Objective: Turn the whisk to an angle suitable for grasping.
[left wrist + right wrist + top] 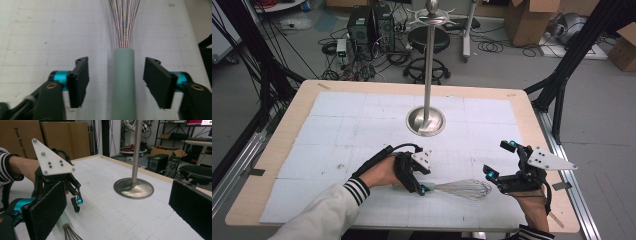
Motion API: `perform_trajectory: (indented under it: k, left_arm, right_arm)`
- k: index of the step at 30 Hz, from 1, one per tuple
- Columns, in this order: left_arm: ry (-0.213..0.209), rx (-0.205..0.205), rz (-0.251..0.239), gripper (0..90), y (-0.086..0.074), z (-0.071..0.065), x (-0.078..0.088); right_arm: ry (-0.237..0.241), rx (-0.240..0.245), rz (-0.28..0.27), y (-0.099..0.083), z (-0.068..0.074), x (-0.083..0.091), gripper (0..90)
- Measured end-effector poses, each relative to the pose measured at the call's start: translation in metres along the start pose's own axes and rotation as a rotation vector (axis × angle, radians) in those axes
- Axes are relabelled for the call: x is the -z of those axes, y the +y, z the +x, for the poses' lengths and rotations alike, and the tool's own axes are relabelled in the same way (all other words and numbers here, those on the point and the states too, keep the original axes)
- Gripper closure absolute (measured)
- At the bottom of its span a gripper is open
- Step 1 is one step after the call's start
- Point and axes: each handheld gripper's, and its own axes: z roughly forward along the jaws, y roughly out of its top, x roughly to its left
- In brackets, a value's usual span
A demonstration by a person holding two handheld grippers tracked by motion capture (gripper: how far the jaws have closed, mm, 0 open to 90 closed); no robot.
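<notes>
White bench (362,107): your left gripper (420,184) straddles the whisk (462,189) handle, jaws apart, not gripping. Right gripper (497,164) gapes wide, empty. Lifting remains, likely toward the stand (426,122).

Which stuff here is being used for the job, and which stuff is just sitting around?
Being used:
- whisk, lying on the table, its green handle between the open jaws of the left gripper
- metal stand, upright farther back
- right gripper, open, beside the whisk's wire end

Just sitting around:
- black stool on the floor
- cardboard boxes
- computer towers
</notes>
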Motion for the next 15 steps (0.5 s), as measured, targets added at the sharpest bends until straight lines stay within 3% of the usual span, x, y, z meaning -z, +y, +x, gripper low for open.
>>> perform_trajectory:
  k: [2, 4, 7, 10, 15]
  left_arm:
    - [0.031, 0.011, -0.032, 22.7, 0.002, -0.002, 0.009]
    - [0.026, 0.026, -0.072, 16.5, 0.003, -0.003, 0.019]
    - [0.028, 0.010, -0.130, 17.0, 0.003, -0.008, 0.036]
    - [0.073, 0.003, -0.171, 15.0, 0.000, -0.010, 0.054]
    - [0.151, 0.039, -0.249, 5.2, -0.017, -0.013, 0.087]
  right_arm:
    - [0.000, 0.001, 0.000, 0.001, 0.000, 0.001, 0.0]
    - [-0.004, 0.000, -0.003, 0.001, 0.001, 0.002, 0.0]
    - [-0.007, 0.005, -0.006, 0.002, 0.000, 0.004, 0.0]
    - [-0.009, 0.002, -0.001, 0.001, 0.000, 0.003, 0.0]
    - [-0.003, 0.003, 0.009, 0.001, 0.001, 0.000, 0.0]
